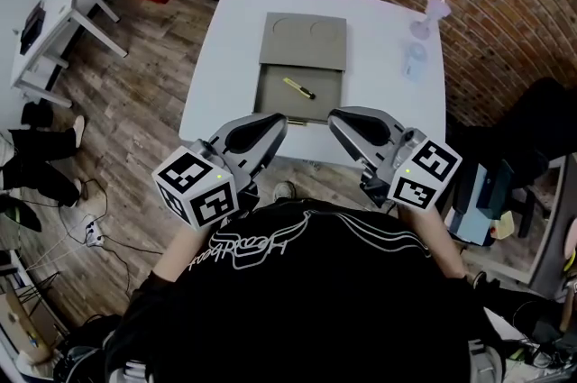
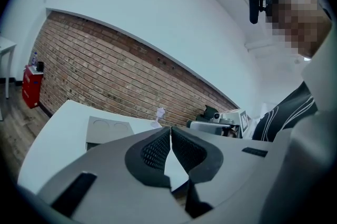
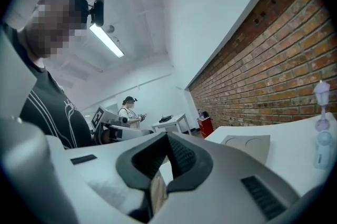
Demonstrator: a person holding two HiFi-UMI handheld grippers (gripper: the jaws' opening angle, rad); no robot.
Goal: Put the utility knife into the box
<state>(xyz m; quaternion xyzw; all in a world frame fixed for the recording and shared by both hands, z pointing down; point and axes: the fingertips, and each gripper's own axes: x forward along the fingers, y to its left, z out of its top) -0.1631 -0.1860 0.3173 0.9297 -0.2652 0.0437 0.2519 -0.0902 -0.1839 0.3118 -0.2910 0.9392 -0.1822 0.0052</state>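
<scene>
At the table (image 1: 225,39) edge, left gripper (image 1: 281,122) and right gripper (image 1: 334,118) hover — fingers (image 2: 158,149) together.

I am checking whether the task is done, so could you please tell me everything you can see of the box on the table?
The box is a flat, grey-olive rectangle that looks like cardboard. It lies open on the white table, near its front edge. Its shallow tray looks darker and holds a yellow utility knife, which lies diagonally. The lid lies flat against the tray's far side and shows two round impressions. Nothing else touches the box.
</scene>
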